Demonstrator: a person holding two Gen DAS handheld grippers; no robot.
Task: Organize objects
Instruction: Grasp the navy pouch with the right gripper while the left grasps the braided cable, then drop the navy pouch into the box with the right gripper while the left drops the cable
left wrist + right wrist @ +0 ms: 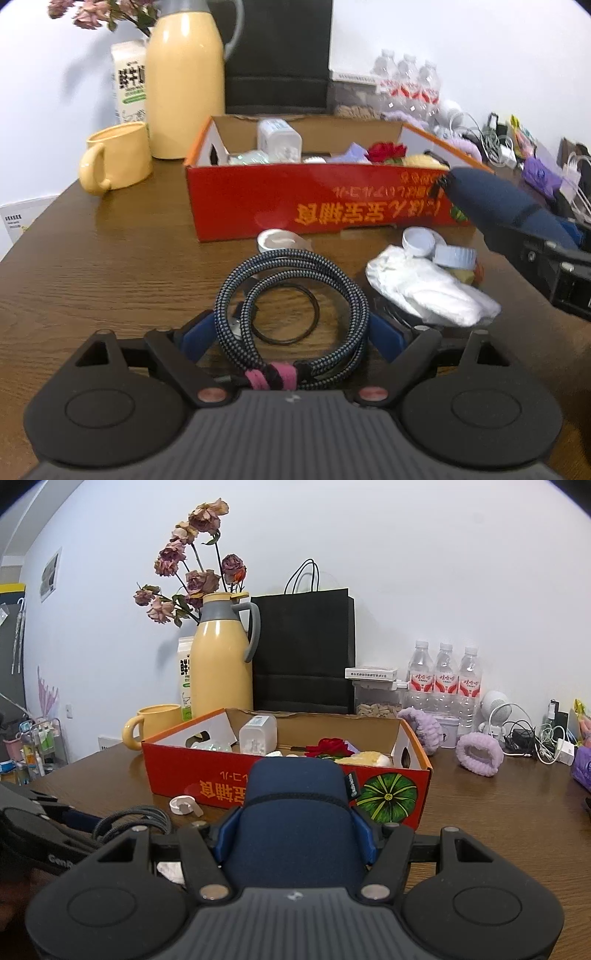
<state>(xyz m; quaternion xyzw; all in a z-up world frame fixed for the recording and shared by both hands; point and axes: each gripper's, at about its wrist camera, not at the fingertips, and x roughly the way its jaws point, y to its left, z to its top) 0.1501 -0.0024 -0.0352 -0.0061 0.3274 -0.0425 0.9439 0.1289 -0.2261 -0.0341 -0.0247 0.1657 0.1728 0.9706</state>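
A coiled blue-and-black braided cable point(291, 306), tied with a pink strap, lies on the brown table between my left gripper's point(291, 334) blue fingers point(197, 336), which touch its two sides. A thin black ring point(286, 314) lies inside the coil. My right gripper point(295, 834) is shut on a dark blue fabric case point(295, 812), held in front of the red cardboard box point(207, 764). In the left wrist view that case point(495, 199) hangs at the box's right front corner. The box point(314, 199) holds a white container point(279, 140), a red rose point(386, 151) and other small items.
A white round cap point(277, 240), a white crumpled packet point(424, 288) and two lids point(419, 240) lie before the box. A yellow mug point(118, 158), yellow flask point(184, 81), milk carton and black bag point(303, 650) stand behind. Water bottles point(445, 675), purple bands and chargers crowd the right.
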